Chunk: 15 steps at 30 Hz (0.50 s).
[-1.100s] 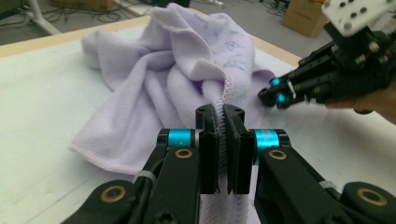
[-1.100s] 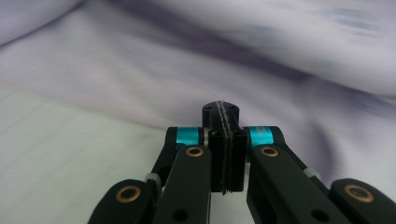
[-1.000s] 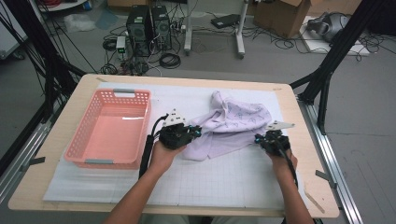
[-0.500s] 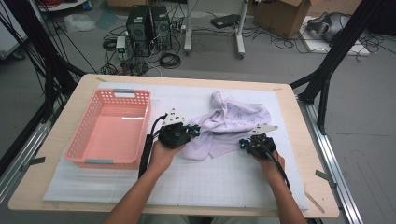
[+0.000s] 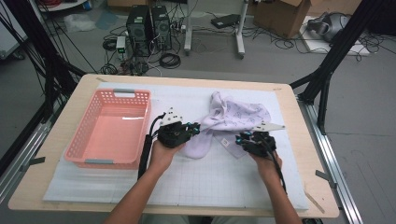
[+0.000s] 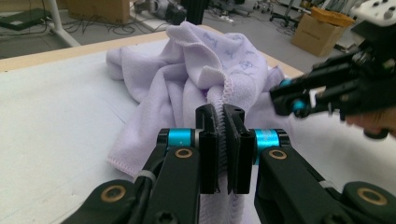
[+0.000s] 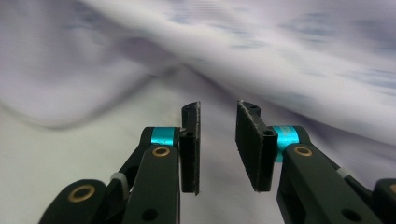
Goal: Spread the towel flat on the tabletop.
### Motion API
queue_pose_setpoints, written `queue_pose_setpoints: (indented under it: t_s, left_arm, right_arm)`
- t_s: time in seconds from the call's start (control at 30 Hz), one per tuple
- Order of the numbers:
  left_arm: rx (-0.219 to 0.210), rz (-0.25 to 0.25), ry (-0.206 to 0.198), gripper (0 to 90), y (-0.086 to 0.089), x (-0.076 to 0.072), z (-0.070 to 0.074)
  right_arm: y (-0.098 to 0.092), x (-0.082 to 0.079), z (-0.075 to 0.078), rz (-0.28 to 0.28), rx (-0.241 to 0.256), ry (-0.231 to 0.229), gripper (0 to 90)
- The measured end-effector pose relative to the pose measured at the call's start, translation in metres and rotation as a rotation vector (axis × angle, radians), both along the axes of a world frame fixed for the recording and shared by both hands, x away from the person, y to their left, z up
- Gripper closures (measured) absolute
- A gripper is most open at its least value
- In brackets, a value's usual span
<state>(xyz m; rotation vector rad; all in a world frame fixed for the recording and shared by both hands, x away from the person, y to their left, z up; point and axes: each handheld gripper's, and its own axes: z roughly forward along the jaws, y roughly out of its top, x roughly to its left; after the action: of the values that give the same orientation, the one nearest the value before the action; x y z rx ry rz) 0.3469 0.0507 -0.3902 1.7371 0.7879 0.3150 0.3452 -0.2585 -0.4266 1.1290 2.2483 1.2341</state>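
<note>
My left gripper (image 6: pixel 223 149) has its fingers (image 6: pixel 208 154) clenched on a hem of the towel (image 5: pixel 233 122), and I can see the stitched edge pinched between the two pads. The towel lies crumpled on the white mat (image 5: pixel 224 172) in the middle of the table (image 5: pixel 299 121), just beside the pink basket (image 5: pixel 111 126), which has nothing in it. My right gripper (image 7: pixel 217 144) is close to the other side of the towel, with its fingers (image 7: pixel 190 140) apart and nothing between them; the cloth is right in front of them, but blurred, so I cannot tell if it touches them already.

I judge that the work is at its beginning. One edge is secured, and that is the only step I can count as done. The second grasp is not yet made, and the towel is in a heap, neither spread nor folded. What is left, as I understand it, is to close my right fingers on a free edge, then lift and pull the cloth flat between both hands, and maybe after that fold it or put it in the basket.
</note>
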Motion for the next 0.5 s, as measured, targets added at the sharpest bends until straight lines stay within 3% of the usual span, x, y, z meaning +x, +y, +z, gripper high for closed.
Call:
queue_pose_setpoints:
  t_s: [0.17, 0.33, 0.43, 0.5]
  left_arm:
    - [0.019, 0.007, 0.003, 84.7, 0.0, 0.002, -0.002]
    - [0.039, 0.022, -0.003, 84.6, 0.002, 0.002, -0.003]
    - [0.044, 0.03, -0.002, 84.6, 0.003, 0.004, -0.004]
    - [0.051, 0.032, -0.001, 84.6, 0.004, 0.004, -0.005]
  right_arm:
    - [0.037, 0.01, -0.011, 0.067, 0.083, 0.075, 65.4]
    - [0.062, 0.024, -0.023, 0.063, 0.071, 0.111, 57.6]
    - [0.07, 0.028, -0.024, 0.06, 0.061, 0.1, 60.7]
    - [0.076, 0.029, -0.024, 0.081, 0.03, 0.096, 73.5]
